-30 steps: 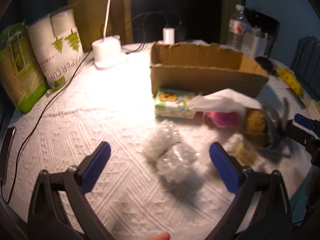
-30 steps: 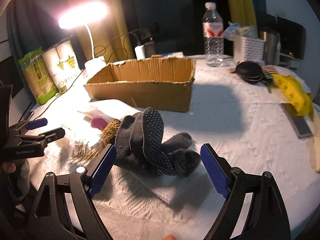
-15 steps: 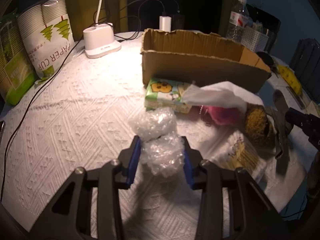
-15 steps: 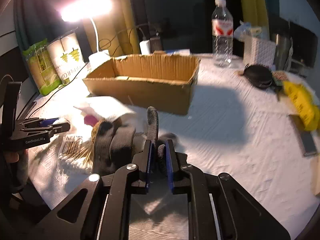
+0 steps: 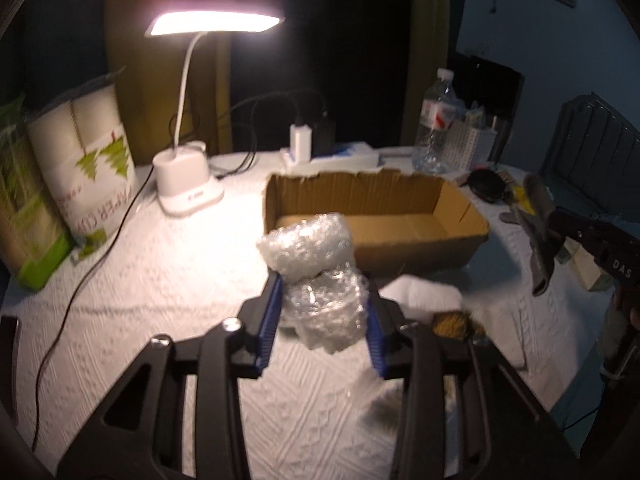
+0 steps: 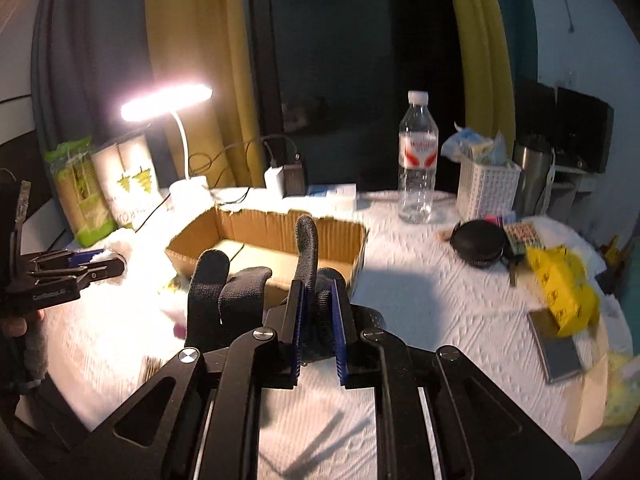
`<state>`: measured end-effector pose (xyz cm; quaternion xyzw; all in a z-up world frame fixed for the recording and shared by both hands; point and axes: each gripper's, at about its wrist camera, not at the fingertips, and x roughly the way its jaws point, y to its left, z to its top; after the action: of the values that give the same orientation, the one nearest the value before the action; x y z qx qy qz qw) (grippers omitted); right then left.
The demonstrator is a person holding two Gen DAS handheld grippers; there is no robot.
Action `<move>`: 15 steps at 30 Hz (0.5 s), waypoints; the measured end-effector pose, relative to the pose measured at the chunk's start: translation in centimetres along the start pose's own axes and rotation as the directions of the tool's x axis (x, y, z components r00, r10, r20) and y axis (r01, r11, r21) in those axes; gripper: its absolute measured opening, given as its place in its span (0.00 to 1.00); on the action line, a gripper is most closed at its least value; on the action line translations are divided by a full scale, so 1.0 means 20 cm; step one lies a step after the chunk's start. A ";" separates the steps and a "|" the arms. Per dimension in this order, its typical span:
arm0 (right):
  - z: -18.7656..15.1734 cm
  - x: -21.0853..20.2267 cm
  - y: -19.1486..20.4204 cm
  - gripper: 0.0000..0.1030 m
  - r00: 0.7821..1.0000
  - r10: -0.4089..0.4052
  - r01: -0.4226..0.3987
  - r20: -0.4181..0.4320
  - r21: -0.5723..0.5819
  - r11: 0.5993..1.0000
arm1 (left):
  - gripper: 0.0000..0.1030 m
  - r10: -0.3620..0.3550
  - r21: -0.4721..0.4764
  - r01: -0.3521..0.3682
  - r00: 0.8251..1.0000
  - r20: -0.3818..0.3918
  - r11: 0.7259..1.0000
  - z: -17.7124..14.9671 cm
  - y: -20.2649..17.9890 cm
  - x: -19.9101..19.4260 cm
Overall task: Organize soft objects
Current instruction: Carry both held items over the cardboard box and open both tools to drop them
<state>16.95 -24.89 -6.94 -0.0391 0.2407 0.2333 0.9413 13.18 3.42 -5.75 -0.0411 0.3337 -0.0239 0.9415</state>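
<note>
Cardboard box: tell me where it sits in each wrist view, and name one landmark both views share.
Left wrist view: the cardboard box lies right of centre, behind the bubble wrap.
Right wrist view: it lies left of centre, behind the dark socks.
Shared landmark: the lit desk lamp, left of the box in both.

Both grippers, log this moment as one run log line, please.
left gripper: shut on bubble wrap | right gripper: shut on dark socks | both lifted off tablecloth | cardboard box: empty, ahead
</note>
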 end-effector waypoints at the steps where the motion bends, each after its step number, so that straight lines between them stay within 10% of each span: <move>1: 0.02 0.01 0.00 0.14 1.000 -0.005 0.005 0.005 -0.001 1.000 | 0.38 -0.008 0.010 0.008 1.000 0.012 1.000 0.03 0.00 0.01; 15: 0.20 0.36 -0.02 0.14 0.999 -0.033 0.034 -0.016 0.009 0.999 | 0.38 -0.097 0.052 0.096 0.995 0.021 0.994 0.26 0.08 0.41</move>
<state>24.42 -21.48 -6.87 -0.0406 0.2487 0.2160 0.9433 22.78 4.79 -6.95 -0.0333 0.3195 -0.0775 0.9438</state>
